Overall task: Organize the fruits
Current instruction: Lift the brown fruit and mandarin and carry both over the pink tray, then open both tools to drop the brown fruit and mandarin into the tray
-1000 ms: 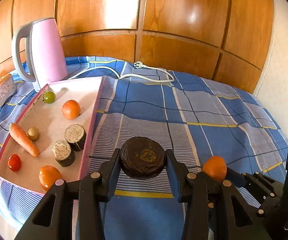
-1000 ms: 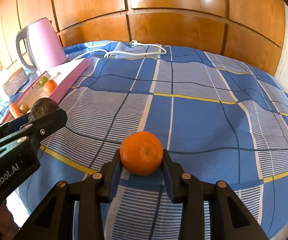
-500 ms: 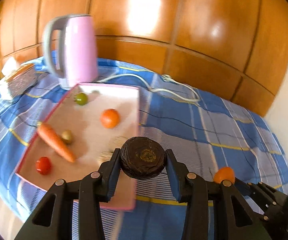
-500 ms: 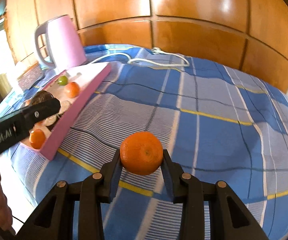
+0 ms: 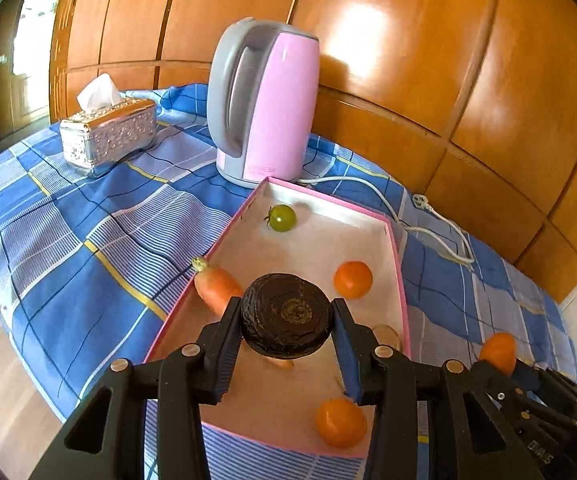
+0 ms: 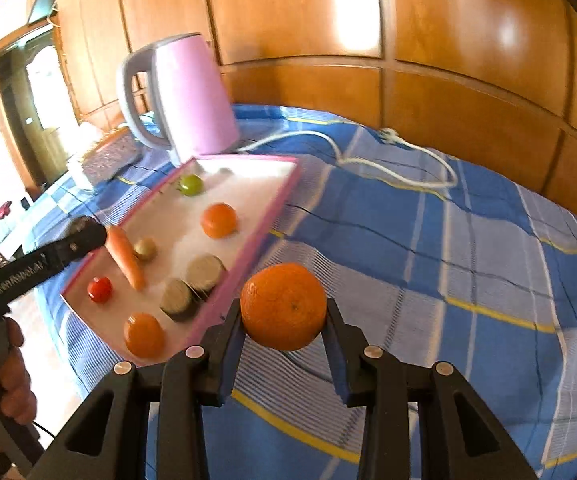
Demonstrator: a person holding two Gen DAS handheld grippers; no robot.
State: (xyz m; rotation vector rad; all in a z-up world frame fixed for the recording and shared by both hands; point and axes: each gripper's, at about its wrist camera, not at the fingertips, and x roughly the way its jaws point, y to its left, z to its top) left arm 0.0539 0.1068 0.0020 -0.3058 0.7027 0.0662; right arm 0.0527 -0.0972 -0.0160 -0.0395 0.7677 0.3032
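In the pink tray [image 6: 248, 236] lie a carrot [image 6: 125, 258], green tomato [image 6: 190, 185] and oranges [image 6: 218, 220]; a pink kettle [image 5: 266, 100] stands behind. The left gripper [image 5: 287, 322] clamps a dark round fruit [image 5: 287, 316]; the right gripper [image 6: 284, 312] clamps an orange [image 6: 283, 306].

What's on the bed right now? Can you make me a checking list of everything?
Surface: blue checked bedcover.
Job's things: pink tray holds green tomato, carrot, red tomato, two oranges, two cut dark pieces.
Clutter: pink kettle, silver tissue box.
Grippers: left gripper shut on dark round piece above the tray; right gripper shut on orange beside it.
Cables: white cord, unplugged, on the cover.
Surroundings: wooden panels.
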